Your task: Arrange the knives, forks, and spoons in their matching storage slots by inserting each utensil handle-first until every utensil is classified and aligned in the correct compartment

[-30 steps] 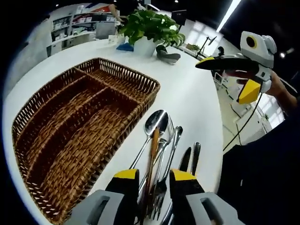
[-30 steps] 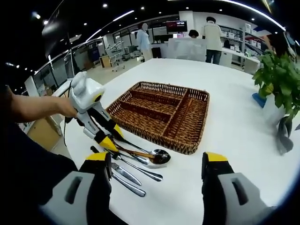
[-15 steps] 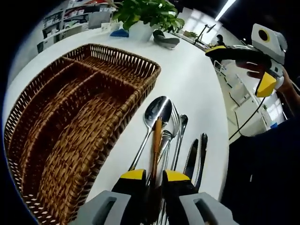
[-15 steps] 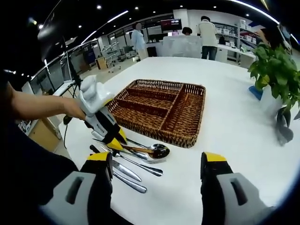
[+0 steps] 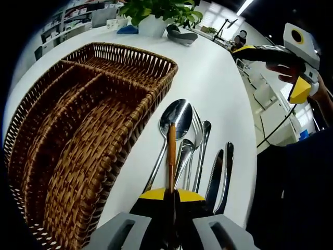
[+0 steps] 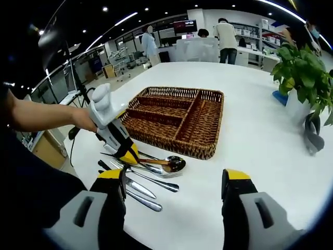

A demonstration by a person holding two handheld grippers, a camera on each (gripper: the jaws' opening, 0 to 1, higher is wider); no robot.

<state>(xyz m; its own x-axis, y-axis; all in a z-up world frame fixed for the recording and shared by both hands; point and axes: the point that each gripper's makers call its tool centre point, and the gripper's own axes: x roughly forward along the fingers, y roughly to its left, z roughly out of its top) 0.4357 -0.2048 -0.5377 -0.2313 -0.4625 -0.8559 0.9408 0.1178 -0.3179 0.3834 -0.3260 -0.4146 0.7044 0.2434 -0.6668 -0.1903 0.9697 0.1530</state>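
A wooden-handled spoon [image 5: 171, 143] lies among several steel spoons, forks and knives [image 5: 208, 166] on the white table, right of a brown wicker basket [image 5: 152, 103] with long compartments. My left gripper [image 5: 170, 196] is shut on the wooden handle, the bowl pointing away. In the right gripper view the left gripper [image 6: 129, 154] touches down on the utensil pile [image 6: 151, 167] in front of the basket [image 6: 177, 146]. My right gripper [image 6: 174, 183] is open and holds nothing, hovering above the table; it also hangs in the air [image 5: 263, 74] beyond the table's edge.
A potted plant [image 5: 156, 10] [image 6: 304, 67] and a dark object [image 5: 182, 36] [image 6: 312, 136] stand at the table's far end. The table edge [image 5: 244, 151] runs close behind the knives. People stand at desks [image 6: 226, 36] in the background.
My left gripper's jaws have come together on the wooden spoon handle. The right gripper has stayed open and drawn back slightly.
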